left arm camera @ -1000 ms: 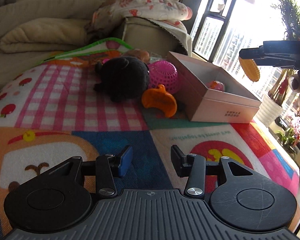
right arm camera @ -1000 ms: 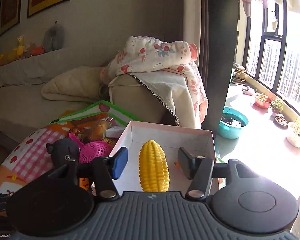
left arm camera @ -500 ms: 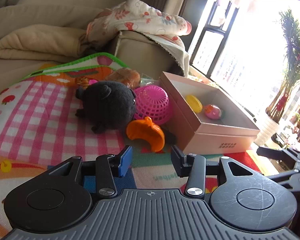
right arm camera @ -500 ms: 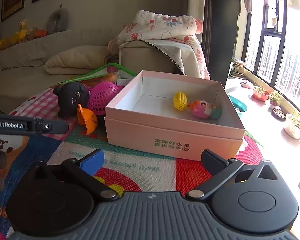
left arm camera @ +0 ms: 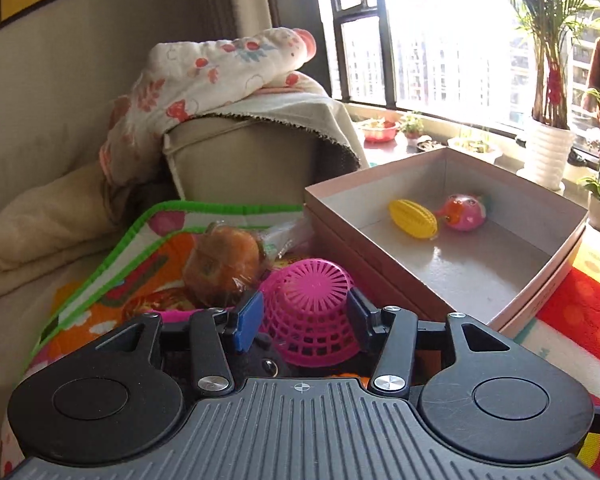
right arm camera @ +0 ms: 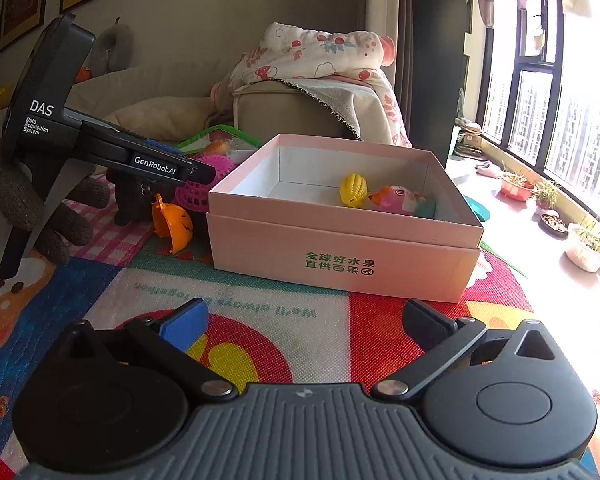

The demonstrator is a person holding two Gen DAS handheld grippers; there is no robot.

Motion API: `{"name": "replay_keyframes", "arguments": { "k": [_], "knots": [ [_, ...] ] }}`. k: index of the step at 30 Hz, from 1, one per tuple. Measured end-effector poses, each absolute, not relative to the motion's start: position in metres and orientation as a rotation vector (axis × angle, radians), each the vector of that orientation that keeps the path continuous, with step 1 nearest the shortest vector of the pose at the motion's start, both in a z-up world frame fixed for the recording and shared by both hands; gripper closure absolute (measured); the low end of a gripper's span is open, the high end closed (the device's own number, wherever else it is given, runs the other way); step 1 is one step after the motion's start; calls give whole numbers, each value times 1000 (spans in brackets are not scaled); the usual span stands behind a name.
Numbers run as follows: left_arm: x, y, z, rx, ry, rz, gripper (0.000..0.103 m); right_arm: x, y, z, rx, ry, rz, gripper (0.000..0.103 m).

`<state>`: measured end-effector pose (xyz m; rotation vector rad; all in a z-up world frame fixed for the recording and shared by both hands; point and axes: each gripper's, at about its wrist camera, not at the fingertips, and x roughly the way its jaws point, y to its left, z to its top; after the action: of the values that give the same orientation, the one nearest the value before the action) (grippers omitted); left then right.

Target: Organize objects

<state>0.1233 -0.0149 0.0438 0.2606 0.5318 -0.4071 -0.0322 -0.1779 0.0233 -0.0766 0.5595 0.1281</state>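
A pink cardboard box (right arm camera: 340,248) stands on the colourful play mat and holds a yellow toy corn (right arm camera: 353,190) and a pink toy fish (right arm camera: 398,200); both also show in the left wrist view, the corn (left arm camera: 413,219) and the fish (left arm camera: 464,212). My left gripper (left arm camera: 302,318) is open with its fingers on either side of an upturned pink mesh basket (left arm camera: 312,304), over the black plush toy (right arm camera: 134,198). An orange toy (right arm camera: 172,224) lies left of the box. My right gripper (right arm camera: 304,320) is wide open and empty, low over the mat before the box.
A wrapped orange-brown item (left arm camera: 224,264) lies behind the basket. A beige sofa arm (left arm camera: 240,160) draped with a floral blanket (left arm camera: 212,76) stands behind the mat. Potted plants (right arm camera: 588,240) line the window sill at the right.
My left gripper has moved forward and now straddles the pink basket. My right gripper has pulled back from the box after dropping the corn, and has opened wide.
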Motion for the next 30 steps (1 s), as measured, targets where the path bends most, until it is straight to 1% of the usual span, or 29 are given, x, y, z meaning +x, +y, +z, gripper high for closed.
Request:
{"name": "replay_keyframes", "arguments": {
  "k": [1,3,4,8,10,12,14,18,21,26,28,30],
  "knots": [
    [131,-17,41,266,571,-426,50,-32,-178,23,-75,563,130,0],
    [141,-19,40,274,581,-424,48,-30,-177,22,-74,573,135,0],
    [147,-20,40,267,587,-418,44,-29,-177,22,-74,579,138,0],
    [171,-17,40,168,623,-375,41,-26,-176,20,-73,601,138,0],
    [175,-17,40,152,618,-347,41,-24,-177,20,-67,611,134,0],
    [176,-14,42,116,615,-321,44,-23,-178,19,-58,619,131,0],
    [169,-9,45,81,599,-335,44,-23,-181,19,-45,619,124,0],
    [124,5,57,108,540,-401,45,-24,-185,20,-18,608,118,0],
    [71,18,64,129,522,-496,49,-23,-186,19,-12,611,115,0],
    [-7,50,58,138,562,-587,49,-22,-185,19,-13,619,107,0],
    [-24,61,50,153,598,-592,50,-20,-184,19,-17,628,107,0],
    [-37,73,42,174,632,-567,53,-18,-183,18,-23,643,103,0]
  ]
}}
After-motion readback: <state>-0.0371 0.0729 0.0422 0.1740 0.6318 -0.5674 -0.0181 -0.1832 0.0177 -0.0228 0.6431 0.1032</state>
